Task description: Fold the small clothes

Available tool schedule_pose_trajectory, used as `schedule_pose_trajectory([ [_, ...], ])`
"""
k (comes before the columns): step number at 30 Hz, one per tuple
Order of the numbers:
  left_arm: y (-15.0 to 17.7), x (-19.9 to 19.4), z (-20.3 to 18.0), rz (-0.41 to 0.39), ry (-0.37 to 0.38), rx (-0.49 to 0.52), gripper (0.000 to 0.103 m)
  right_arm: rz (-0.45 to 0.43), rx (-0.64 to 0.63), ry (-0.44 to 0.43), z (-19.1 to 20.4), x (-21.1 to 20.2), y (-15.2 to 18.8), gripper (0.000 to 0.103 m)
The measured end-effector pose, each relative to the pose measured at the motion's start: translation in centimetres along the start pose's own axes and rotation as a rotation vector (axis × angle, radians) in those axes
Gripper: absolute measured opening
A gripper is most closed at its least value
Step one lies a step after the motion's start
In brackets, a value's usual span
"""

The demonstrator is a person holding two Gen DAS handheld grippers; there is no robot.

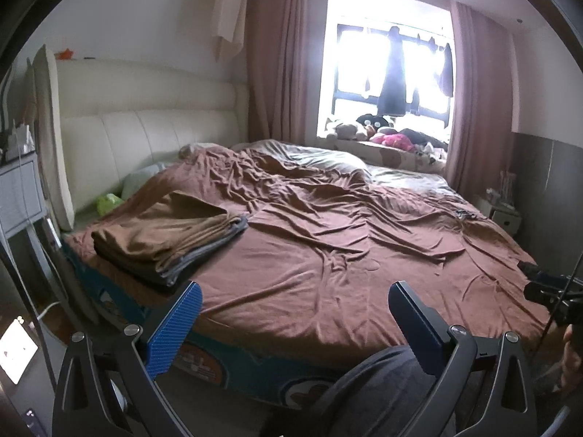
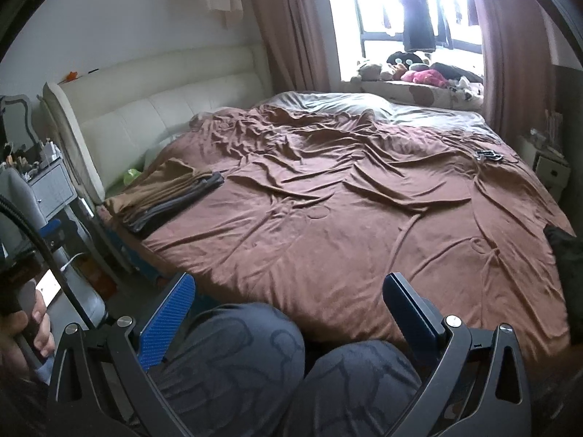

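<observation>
Left wrist view: the left hand-held gripper is released, its blue-padded fingers spread wide and grasping nothing, above the foot edge of the bed. A wrinkled brown sheet covers the bed. The stack of folded clothes, tan pieces on top with grey layers beneath, lies on the sheet at the bed's left edge, near the cream headboard. A green item sits between the stack and the headboard. Plush toys line the window sill beyond the bed. A knee in grey fabric shows between the fingers.

Right wrist view: the right hand-held gripper is likewise released, fingers wide apart and empty, above two knees in patterned grey trousers at the foot of the bed. The folded stack lies at the bed's left edge near the headboard. A small dark object rests on the sheet toward the bed's right side. A hand grips a handle at the left border.
</observation>
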State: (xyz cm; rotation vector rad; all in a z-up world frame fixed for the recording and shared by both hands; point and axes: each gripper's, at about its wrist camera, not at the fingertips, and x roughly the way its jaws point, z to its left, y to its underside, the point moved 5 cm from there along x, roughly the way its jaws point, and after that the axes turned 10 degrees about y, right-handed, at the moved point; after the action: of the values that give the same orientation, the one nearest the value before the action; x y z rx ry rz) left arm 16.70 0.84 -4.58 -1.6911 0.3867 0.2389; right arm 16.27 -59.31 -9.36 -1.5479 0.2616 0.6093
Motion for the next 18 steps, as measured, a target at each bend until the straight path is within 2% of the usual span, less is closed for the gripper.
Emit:
schedule_pose_trajectory([
  [9, 0.8, 1.4, 1.0, 0.014, -0.039, 0.017, 0.103, 0.018, -0.020, 0.004, 1.1, 2.3, -0.3, 0.103],
  [18, 0.1, 2.0, 1.2, 0.003, -0.029, -0.004, 0.103, 0.011, -0.018, 0.013, 1.2, 3.2, -0.5, 0.103],
])
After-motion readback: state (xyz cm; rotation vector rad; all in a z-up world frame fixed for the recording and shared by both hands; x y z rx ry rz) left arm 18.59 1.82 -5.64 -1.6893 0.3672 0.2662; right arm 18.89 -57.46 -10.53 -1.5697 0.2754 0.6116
